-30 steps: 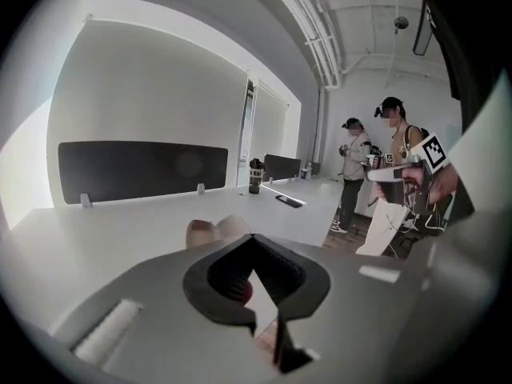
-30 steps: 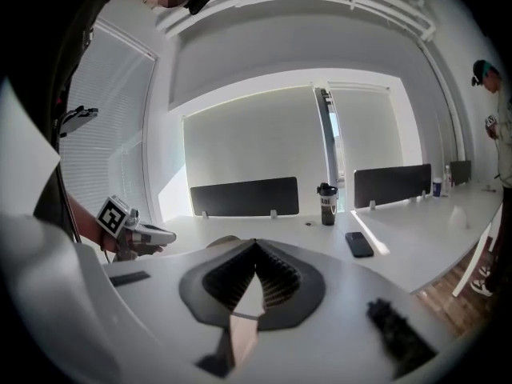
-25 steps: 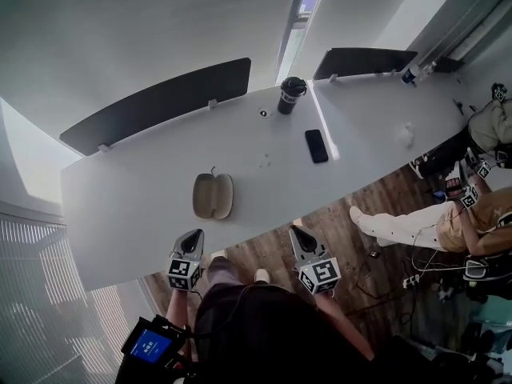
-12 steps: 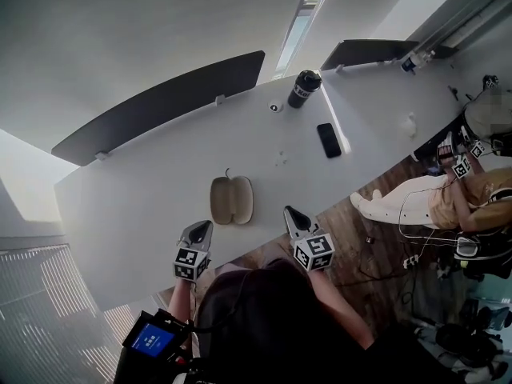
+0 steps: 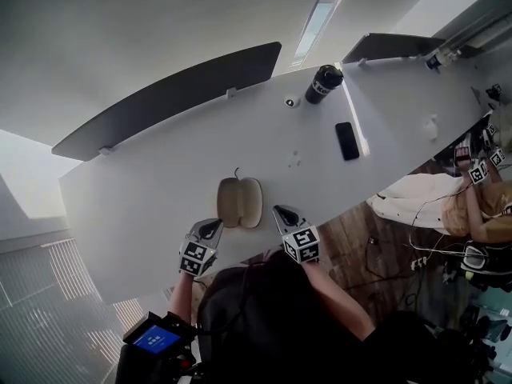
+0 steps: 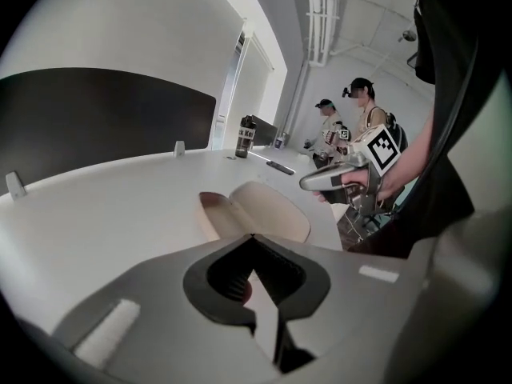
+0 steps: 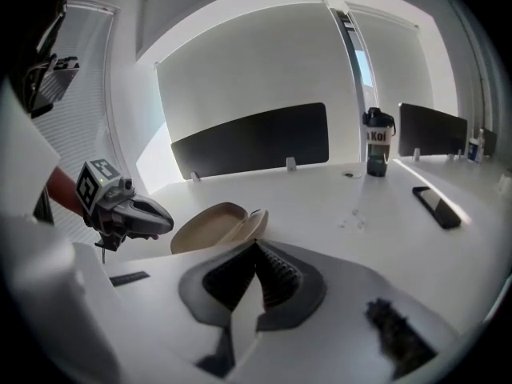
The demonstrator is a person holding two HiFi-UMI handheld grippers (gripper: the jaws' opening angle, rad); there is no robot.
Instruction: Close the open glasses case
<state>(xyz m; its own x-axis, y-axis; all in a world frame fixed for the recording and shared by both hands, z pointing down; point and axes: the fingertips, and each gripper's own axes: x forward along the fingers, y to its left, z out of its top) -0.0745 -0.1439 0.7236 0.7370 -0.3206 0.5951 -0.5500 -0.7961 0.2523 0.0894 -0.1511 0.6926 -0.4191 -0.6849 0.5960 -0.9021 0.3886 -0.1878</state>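
Note:
The open glasses case [image 5: 240, 202] is beige and lies flat on the white table [image 5: 144, 190], both halves facing up, near the front edge. My left gripper [image 5: 214, 226] is just to the near left of it, and my right gripper [image 5: 281, 211] is just to its near right. Neither touches the case. In the left gripper view the case [image 6: 258, 212] lies right beyond the shut jaw tips [image 6: 252, 237]. The right gripper view has the case [image 7: 210, 226] ahead and to the left of the shut tips [image 7: 256, 244]. Both grippers hold nothing.
A dark bottle [image 5: 324, 84] and a black phone [image 5: 347, 141] sit further back on the right. Dark divider panels [image 5: 168, 98] line the table's far edge. People [image 5: 472, 202] sit off the table's right end.
Both grippers have moved forward from the table's front edge, closer together, and now flank the case. The case has not moved on the table.

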